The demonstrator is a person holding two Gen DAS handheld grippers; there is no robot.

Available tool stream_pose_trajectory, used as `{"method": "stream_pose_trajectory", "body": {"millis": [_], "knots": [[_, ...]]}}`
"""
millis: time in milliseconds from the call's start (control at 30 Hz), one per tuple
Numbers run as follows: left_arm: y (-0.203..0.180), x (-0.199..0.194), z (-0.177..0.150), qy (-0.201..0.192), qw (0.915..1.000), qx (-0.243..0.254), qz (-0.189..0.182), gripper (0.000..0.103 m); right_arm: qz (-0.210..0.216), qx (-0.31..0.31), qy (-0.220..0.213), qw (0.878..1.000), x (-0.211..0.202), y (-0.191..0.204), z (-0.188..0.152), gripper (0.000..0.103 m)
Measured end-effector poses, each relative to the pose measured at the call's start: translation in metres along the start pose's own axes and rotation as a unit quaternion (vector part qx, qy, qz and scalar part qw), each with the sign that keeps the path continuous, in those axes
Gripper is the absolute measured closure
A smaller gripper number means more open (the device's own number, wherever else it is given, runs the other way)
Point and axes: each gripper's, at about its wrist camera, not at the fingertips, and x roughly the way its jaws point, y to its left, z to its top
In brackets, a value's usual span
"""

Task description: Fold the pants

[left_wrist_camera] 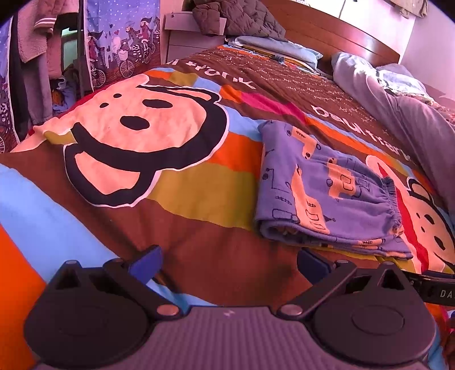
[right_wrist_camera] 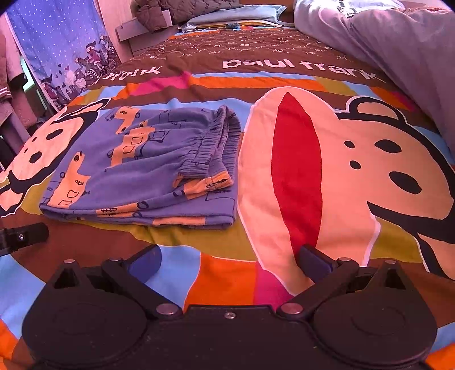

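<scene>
Blue pants (left_wrist_camera: 321,187) with an orange truck print lie folded into a flat rectangle on the colourful bedspread (left_wrist_camera: 199,182). In the right wrist view the same pants (right_wrist_camera: 148,168) sit left of centre, the elastic waistband on top at the right side. My left gripper (left_wrist_camera: 229,263) is open, hovering over the bedspread just near and left of the folded stack, nothing between its blue fingers (left_wrist_camera: 148,260). My right gripper (right_wrist_camera: 229,261) is open too, over the bedspread in front of the pants and apart from them. The left gripper's tip (right_wrist_camera: 24,236) shows at the left edge.
A grey-lilac duvet (left_wrist_camera: 403,113) is bunched along the bed's right side. Pillows (left_wrist_camera: 278,48) and a dark quilted jacket (left_wrist_camera: 239,17) lie at the wooden headboard (left_wrist_camera: 341,31). A printed curtain (left_wrist_camera: 122,37) and hanging clothes (left_wrist_camera: 31,34) stand left of the bed.
</scene>
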Motion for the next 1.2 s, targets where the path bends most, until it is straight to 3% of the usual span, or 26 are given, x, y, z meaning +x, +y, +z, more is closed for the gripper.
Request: {"method": "stream_pose_trajectory", "body": {"millis": [367, 533, 633, 833, 967, 1033, 1100, 1200], "knots": [[0.005, -0.004, -0.001, -0.012, 0.9996, -0.022, -0.014, 0.000, -0.001, -0.002, 0.000, 1.000, 0.002, 0.000, 0.001, 0.001], [0.016, -0.023, 0.000, -0.076, 0.9942, -0.048, -0.059, 0.000, 0.013, 0.010, -0.006, 1.000, 0.000, -0.006, 0.000, 0.001], [0.015, -0.017, 0.015, -0.071, 0.9928, -0.029, -0.093, 0.000, 0.035, 0.047, -0.021, 0.998, -0.004, -0.017, -0.001, 0.001], [0.001, 0.024, 0.056, -0.001, 0.9940, 0.021, -0.107, 0.000, 0.111, 0.129, -0.053, 0.984, -0.009, -0.046, 0.002, 0.001], [0.003, 0.049, 0.060, 0.028, 0.9862, 0.001, -0.163, 0.000, 0.227, 0.177, -0.091, 0.953, -0.006, -0.070, 0.014, 0.001], [0.004, 0.052, 0.060, 0.031, 0.9838, -0.016, -0.176, 0.000, 0.231, 0.159, -0.108, 0.954, -0.001, -0.072, 0.030, 0.000], [0.001, 0.056, 0.061, 0.028, 0.9816, -0.006, -0.189, 0.000, 0.213, 0.093, -0.125, 0.965, 0.011, -0.067, 0.052, 0.000], [-0.005, 0.062, 0.059, 0.018, 0.9835, 0.010, -0.180, 0.000, 0.225, 0.021, -0.092, 0.970, 0.048, -0.060, 0.084, 0.001]]}}
